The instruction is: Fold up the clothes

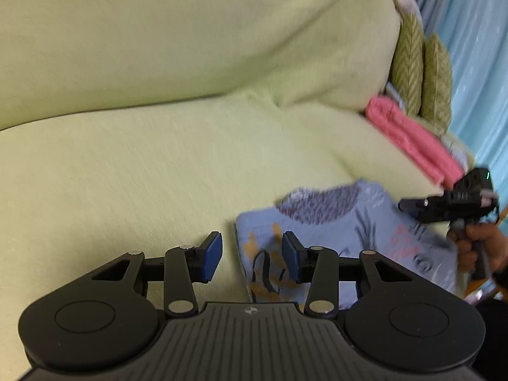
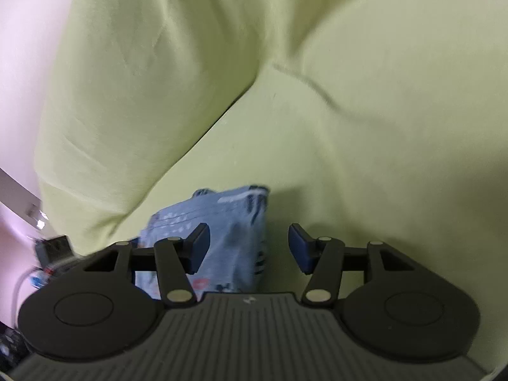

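On the green sofa (image 1: 143, 165), near edge: folded blue shirt (image 1: 349, 238), print side up, lying flat. Left gripper (image 1: 252, 258): jaws partly open, empty, at the shirt's left edge. Right gripper (image 2: 249, 249): jaws wider, empty, over its right edge. Step, as judged: fold just released. Next calls for moving the shirt toward the pink pile (image 1: 409, 139), far right.

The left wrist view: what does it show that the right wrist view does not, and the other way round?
Only the left wrist view shows the pink folded cloth, two green patterned cushions, the blue curtain and the right tool in a hand. Only the right wrist view shows the pale pink wall. Both share the folded blue printed garment lying on the green sofa.
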Demonstrator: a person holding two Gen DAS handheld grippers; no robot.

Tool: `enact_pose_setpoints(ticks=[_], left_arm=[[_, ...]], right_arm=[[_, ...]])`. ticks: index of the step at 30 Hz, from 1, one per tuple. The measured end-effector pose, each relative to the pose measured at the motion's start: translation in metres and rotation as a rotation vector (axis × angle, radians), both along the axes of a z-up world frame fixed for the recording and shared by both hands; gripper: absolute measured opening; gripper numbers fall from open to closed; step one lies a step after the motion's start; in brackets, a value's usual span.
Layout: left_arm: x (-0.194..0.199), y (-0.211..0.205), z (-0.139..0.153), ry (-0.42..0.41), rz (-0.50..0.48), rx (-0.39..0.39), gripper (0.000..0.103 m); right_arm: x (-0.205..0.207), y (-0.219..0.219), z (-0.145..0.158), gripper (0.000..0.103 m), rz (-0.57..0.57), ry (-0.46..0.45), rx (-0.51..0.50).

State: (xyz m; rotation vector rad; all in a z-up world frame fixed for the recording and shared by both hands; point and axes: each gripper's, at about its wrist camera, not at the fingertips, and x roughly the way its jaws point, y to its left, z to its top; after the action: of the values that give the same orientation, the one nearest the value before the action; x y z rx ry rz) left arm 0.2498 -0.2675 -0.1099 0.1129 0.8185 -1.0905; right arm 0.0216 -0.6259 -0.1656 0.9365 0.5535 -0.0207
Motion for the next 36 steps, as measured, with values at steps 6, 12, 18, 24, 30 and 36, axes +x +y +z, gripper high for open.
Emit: enact_pose_setpoints(ticks=[6,12,18,24,30,36], left_arm=[[-0.002,-0.002,0.001,-0.062,0.019,-0.014,0.001],[-0.001,0.012,0.004,-0.053,0.094,0.031,0.019],[-0.009,0.037,0.027,-0.055,0.148,0.067,0.017],[-0.069,0.022,0.045,-0.018,-0.007,-0.020,0.017],[-0.129,-0.012,0.027,-0.068,-0.185,0.101,0.019],[-0.125,0.018,0.017,-0.057,-0.119,0.152,0.015]], right_arm=[[0.015,-0.004,0.014,0.004,-0.027,-0.056,-0.057],[0.021,-0.010,0.008,0.026,-0.084,0.081,-0.140],[-0.022,0.000,0.039,0.027,-0.136,0.050,-0.214],[-0.057,0.057,0.060,0.027,-0.036,-0.054,-0.147],[-0.034,0.129,0.047,0.024,0.132,0.005,-0.299],[-0.050,0.106,0.036,0.000,0.058,0.119,-0.314]])
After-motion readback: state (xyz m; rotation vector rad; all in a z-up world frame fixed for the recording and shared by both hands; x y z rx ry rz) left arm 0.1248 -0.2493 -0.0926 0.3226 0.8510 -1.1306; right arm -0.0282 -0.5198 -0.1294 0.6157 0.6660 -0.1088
